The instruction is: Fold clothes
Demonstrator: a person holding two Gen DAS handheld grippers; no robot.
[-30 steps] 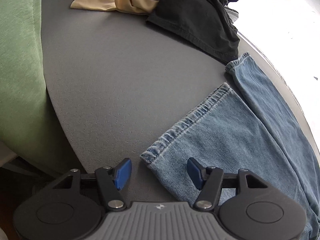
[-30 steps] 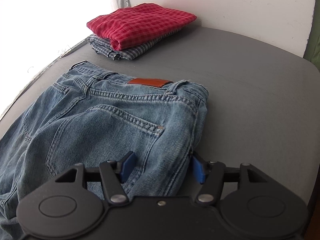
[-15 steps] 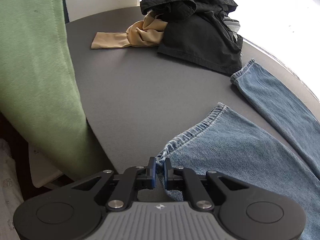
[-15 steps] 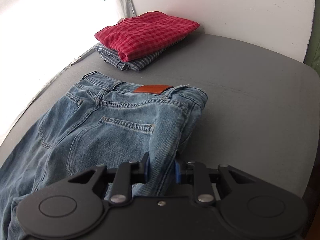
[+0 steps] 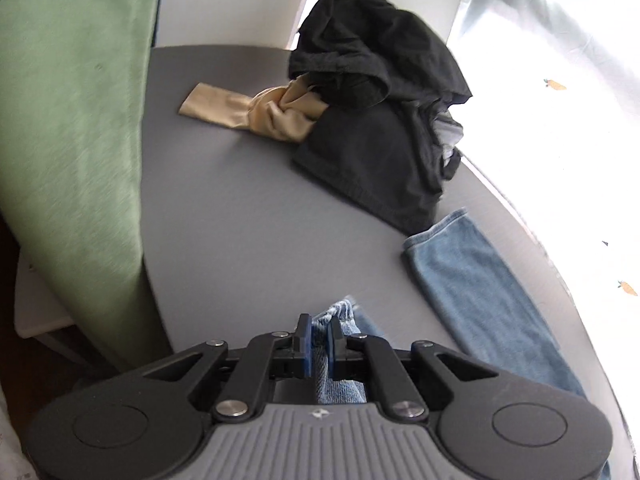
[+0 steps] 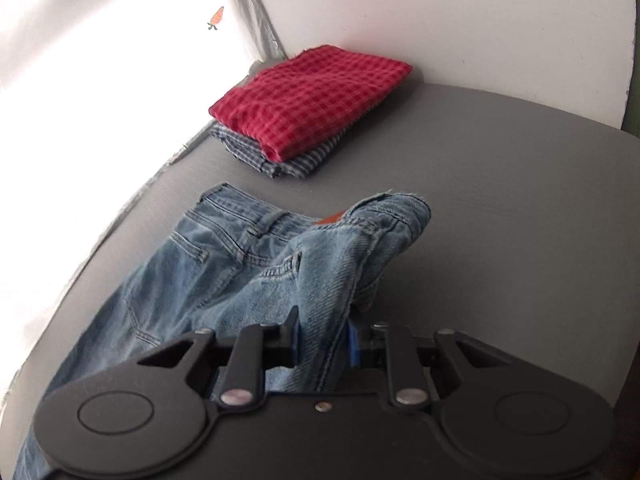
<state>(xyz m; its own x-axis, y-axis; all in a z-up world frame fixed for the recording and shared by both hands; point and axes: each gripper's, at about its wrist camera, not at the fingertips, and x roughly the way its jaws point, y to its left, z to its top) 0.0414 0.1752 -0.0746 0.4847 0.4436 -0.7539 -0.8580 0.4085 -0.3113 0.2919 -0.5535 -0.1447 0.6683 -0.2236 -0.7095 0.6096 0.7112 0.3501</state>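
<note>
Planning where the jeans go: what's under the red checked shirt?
A folded blue-and-white checked garment lies under the red checked shirt, only its edges showing. Most of it is covered.

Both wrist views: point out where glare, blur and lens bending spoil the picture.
Left wrist view: the window side at right is blown out white, the green cloth is smeared by motion, and the grey table edge bows. Right wrist view: the upper left is washed out, the jeans look slightly soft, the red checked shirt reads clearly.

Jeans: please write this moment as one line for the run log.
left gripper: shut on jeans hem | right gripper: shut on jeans near waist | gripped parts off table | stage: fold starting
</note>
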